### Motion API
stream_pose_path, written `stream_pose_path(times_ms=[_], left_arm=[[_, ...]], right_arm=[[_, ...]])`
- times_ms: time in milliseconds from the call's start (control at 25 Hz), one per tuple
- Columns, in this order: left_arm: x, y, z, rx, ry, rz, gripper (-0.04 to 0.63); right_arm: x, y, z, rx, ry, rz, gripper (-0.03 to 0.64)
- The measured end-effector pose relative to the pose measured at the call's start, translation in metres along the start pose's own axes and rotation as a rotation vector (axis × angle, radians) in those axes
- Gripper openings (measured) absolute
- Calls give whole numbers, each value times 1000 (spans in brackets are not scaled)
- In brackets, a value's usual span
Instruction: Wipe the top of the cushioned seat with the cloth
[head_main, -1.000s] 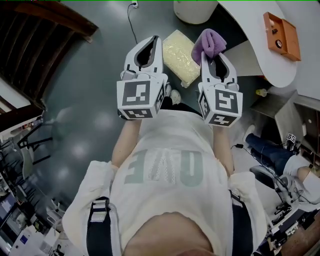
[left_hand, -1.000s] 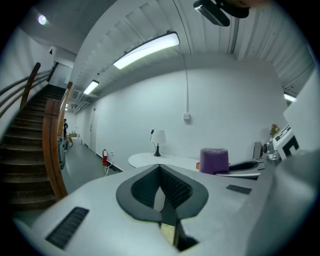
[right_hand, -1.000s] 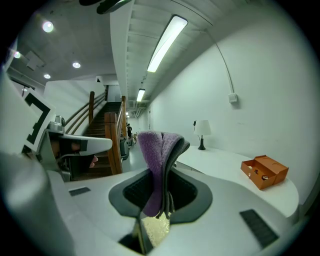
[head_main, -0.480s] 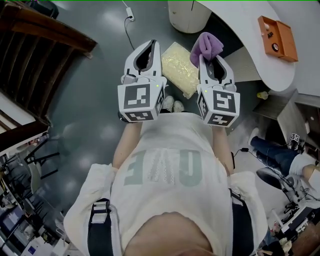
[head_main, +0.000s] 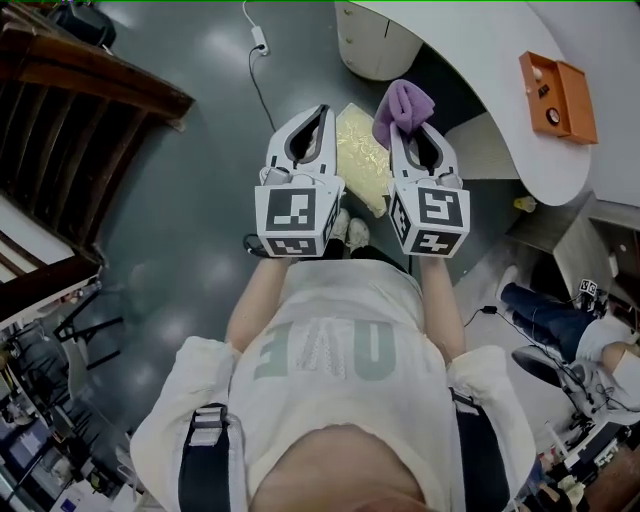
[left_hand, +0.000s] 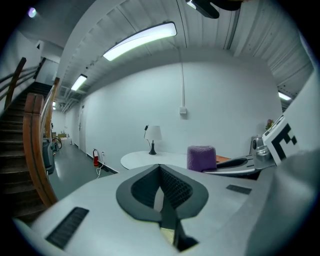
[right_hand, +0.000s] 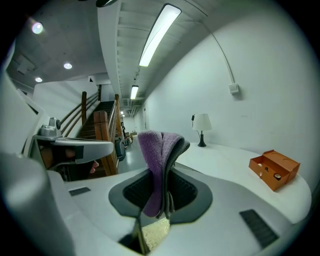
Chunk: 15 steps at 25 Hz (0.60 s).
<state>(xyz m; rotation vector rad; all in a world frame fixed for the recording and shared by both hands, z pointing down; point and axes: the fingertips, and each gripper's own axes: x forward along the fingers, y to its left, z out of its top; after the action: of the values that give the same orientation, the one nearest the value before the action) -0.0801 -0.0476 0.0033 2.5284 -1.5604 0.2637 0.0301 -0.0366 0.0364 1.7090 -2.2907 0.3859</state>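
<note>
Purple cloth (head_main: 402, 103): pinched in right gripper (head_main: 412, 130) jaws.
Left gripper (head_main: 312, 125): jaws pressed together, empty.
Cushioned seat (head_main: 362, 158): below both jaw tips, untouched.
Change: grippers have advanced over seat; wiping likely next.

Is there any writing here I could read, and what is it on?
Shirt: big pale letters, upside down and creased; I cannot read them surely.
Cubes on the left gripper and right gripper: black-and-white square patterns, no words.
Cloth, orange box: no print visible.
</note>
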Motion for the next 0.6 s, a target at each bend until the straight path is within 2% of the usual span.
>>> stream_pose_path(times_ms=[280,400,520,600], left_arm=[[42,10,-44,-16,41,13,6],[54,22,-77,-8,50,24,6],[67,11,-103,-45,31,42,6],[74,2,-131,-44,64,45,6]], right_arm=[[47,-17,-47,67,76,28,89],[69,-15,-84,97,109,35,89],[72,-29,-127,122,142,46,89],[68,-36,-161,129,179,52,89]])
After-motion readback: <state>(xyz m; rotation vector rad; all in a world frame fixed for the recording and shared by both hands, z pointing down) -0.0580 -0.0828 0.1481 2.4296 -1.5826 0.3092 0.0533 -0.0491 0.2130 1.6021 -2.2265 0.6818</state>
